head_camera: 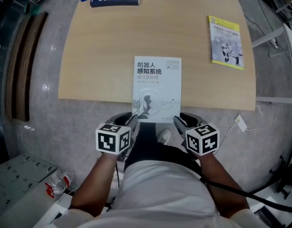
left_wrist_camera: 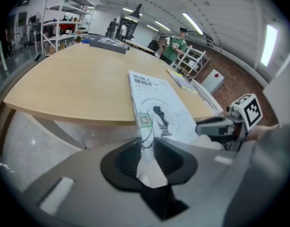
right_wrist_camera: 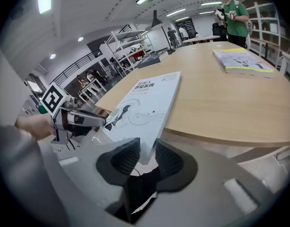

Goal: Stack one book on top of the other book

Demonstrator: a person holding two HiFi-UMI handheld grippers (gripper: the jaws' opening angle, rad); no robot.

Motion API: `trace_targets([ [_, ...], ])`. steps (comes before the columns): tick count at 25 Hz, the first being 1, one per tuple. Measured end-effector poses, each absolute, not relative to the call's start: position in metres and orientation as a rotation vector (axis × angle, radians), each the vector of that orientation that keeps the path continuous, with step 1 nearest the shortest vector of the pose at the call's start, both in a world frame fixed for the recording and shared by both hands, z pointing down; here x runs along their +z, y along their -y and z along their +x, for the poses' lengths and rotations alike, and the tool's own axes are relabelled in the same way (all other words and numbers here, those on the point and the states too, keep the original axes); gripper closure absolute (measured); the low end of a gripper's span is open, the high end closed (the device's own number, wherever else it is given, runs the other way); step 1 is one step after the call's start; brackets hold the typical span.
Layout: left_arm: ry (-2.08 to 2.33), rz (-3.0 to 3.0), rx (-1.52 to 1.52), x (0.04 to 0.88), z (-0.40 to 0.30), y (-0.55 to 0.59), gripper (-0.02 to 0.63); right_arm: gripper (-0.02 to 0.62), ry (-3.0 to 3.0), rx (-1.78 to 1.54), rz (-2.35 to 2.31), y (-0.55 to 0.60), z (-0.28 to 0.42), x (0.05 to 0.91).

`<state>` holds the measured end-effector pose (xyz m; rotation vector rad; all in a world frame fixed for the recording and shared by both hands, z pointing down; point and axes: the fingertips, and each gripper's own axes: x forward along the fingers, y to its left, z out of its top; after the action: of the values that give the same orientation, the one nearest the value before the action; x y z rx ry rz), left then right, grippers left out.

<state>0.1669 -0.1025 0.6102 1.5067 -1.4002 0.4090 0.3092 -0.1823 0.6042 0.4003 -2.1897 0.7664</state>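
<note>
Pale wooden surface point(head_camera: 89, 56): white paperback book point(head_camera: 157, 87) overhangs 6 o'clock edge, letting left gripper point(head_camera: 131, 119), right gripper point(head_camera: 180, 122) jaws clamp corners; yellow-edged book point(head_camera: 225, 42), 2 o'clock.

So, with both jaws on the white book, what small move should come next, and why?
Probably lift the white book slightly off the table. The left gripper and right gripper each clamp a near corner, its near end overhangs the edge, and the yellow book lies apart at the far right.
</note>
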Motion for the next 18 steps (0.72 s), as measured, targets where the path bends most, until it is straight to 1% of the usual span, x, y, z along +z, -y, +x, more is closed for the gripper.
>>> trace_targets([
  [14,1.427,1.474,0.318,0.610,0.166,0.103,0.508,0.495,2.212,0.804,0.385,0.183,0.309,0.603],
  [15,1.427,1.467,0.277,0.610,0.165,0.104,0.502,0.494,2.229,0.814,0.390,0.186,0.310,0.602],
  [17,1.414,1.444,0.166,0.608,0.164,0.109,0.465,0.489,2.259,0.838,0.406,0.191,0.310,0.599],
  [18,1.400,1.431,0.110,0.608,0.163,0.111,0.454,0.465,2.269,0.859,0.408,0.193,0.310,0.599],
])
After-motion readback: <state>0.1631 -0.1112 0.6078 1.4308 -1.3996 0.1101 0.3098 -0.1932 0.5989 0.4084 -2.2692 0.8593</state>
